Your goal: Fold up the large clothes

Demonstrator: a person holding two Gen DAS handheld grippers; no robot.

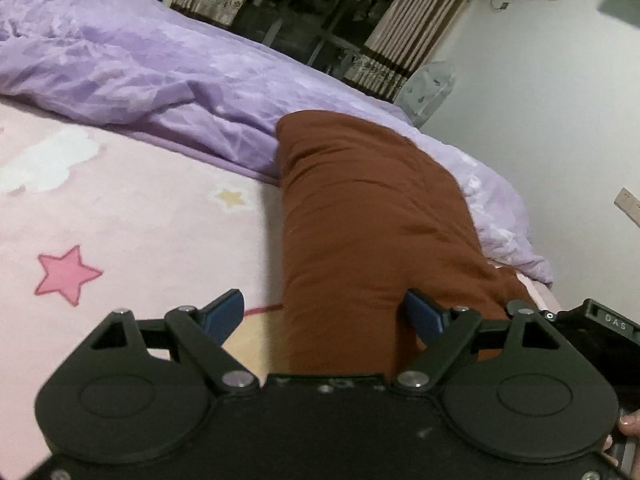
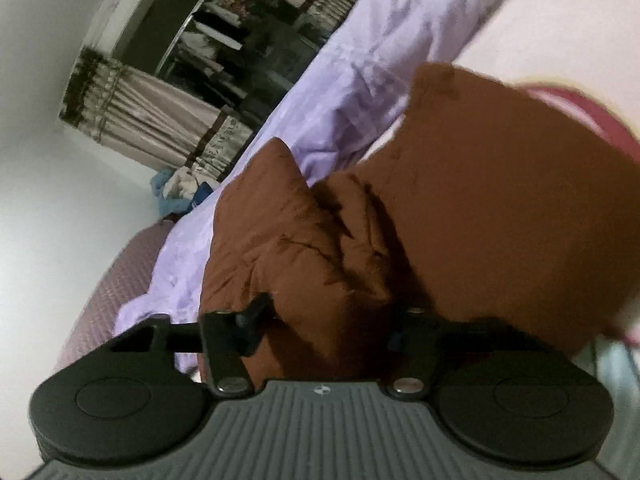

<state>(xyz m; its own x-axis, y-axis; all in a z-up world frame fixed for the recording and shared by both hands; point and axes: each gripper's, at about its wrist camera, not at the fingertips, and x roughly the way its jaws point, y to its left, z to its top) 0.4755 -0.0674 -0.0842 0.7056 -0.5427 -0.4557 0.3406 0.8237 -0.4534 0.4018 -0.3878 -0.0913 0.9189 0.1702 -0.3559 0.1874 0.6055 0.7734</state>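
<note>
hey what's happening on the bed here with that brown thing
A person is folding a large brown garment on a bed with a pink star-print sheet, beside a rumpled purple duvet. The left hand-held gripper is open, its blue fingers on either side of the garment's near end, gripping nothing. The right hand-held gripper has bunched brown fabric between its fingers, though the cloth hides whether they are clamped.
</note>
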